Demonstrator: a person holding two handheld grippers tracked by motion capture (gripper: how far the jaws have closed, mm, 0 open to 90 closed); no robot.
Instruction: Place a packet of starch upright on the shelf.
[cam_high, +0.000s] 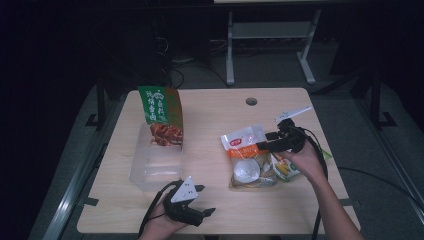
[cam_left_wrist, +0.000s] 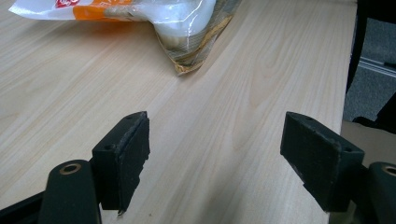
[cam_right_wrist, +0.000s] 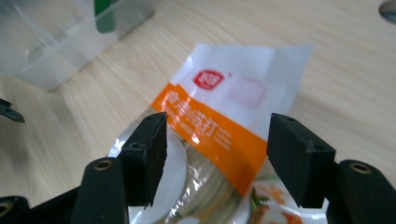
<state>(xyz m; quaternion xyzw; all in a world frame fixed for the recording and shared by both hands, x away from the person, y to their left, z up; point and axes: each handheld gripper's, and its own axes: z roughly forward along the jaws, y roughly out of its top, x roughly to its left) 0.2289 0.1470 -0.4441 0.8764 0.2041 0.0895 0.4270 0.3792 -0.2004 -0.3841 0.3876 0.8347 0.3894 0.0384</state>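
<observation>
The snack bag (cam_high: 250, 157) lies flat on the right half of the table, well right of the clear bin. It is a clear plastic pack with a white top edge bearing a red logo (cam_right_wrist: 208, 80), an orange band with white characters across it, and pale round pieces showing through its lower part. Its white sealed end points to the far side.

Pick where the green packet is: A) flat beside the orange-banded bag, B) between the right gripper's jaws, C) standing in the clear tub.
C: the green packet stands upright in the clear tub at the table's left, far from the right gripper.
</observation>
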